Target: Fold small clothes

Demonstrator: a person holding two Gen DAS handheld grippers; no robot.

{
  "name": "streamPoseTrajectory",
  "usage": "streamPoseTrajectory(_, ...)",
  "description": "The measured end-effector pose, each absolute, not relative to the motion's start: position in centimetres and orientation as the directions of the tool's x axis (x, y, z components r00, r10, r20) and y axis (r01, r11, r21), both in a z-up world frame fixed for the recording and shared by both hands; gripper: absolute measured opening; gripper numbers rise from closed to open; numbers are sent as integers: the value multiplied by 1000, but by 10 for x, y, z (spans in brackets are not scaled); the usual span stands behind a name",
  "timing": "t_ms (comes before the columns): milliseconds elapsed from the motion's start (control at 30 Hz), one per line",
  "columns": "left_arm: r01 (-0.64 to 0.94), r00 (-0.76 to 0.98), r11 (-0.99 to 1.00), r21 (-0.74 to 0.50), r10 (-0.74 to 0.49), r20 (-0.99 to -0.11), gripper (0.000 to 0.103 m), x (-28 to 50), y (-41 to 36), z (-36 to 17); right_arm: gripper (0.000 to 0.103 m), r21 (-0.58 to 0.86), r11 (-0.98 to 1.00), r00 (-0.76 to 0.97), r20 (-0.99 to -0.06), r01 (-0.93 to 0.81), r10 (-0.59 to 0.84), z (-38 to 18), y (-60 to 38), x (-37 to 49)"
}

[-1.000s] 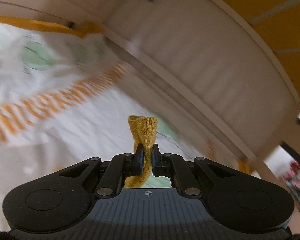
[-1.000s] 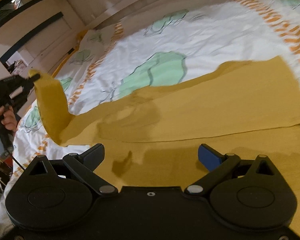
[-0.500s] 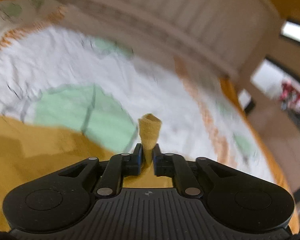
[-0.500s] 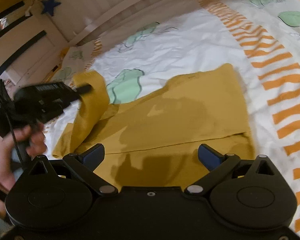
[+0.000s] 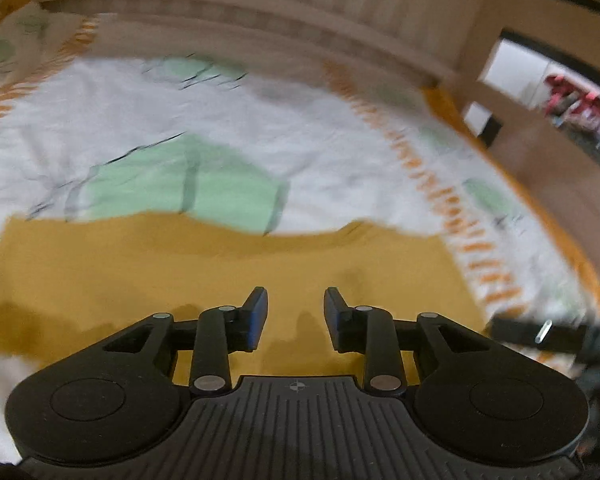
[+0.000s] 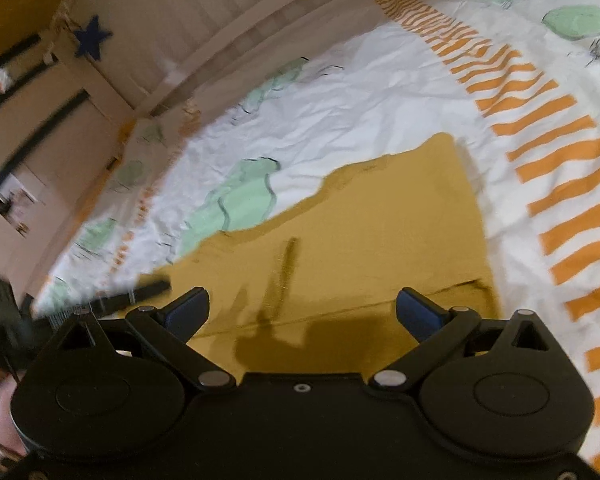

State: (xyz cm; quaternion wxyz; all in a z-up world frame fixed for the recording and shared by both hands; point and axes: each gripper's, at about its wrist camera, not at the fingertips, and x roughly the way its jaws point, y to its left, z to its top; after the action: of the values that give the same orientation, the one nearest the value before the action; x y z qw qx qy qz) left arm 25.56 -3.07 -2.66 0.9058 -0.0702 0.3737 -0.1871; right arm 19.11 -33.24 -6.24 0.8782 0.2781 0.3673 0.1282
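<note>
A mustard-yellow garment [image 5: 228,268] lies folded flat on the white bed cover; it also shows in the right wrist view [image 6: 380,240], with a fold line across its near part. My left gripper [image 5: 296,312] is open and empty just above the garment. My right gripper [image 6: 302,312] is wide open and empty above the garment's near edge. The left gripper's finger tip [image 6: 148,290] shows at the left of the right wrist view.
The bed cover [image 6: 380,92] is white with green shapes and orange stripes [image 6: 560,184]. A pale slatted bed rail [image 5: 300,12] runs along the far side. The other gripper [image 5: 556,336] shows at the right edge of the left wrist view. A blue star [image 6: 92,36] hangs on the rail.
My left gripper carried the garment's end across over the rest, then opened and let it go. The garment now lies folded shorter. The right gripper stayed open.
</note>
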Motion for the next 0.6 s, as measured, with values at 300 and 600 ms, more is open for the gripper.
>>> streamPoseTrajectory(300, 35, 659, 958, -285, -236, -715, 30, 243, 41, -62, 95, 618, 782, 661, -556, -77, 504, -78, -297, 233)
streamPoseTrajectory(600, 48, 638, 949, -311, -269, -721, 30, 236, 45, -68, 43, 593, 805, 592, -645, -10, 483, -103, -270, 266)
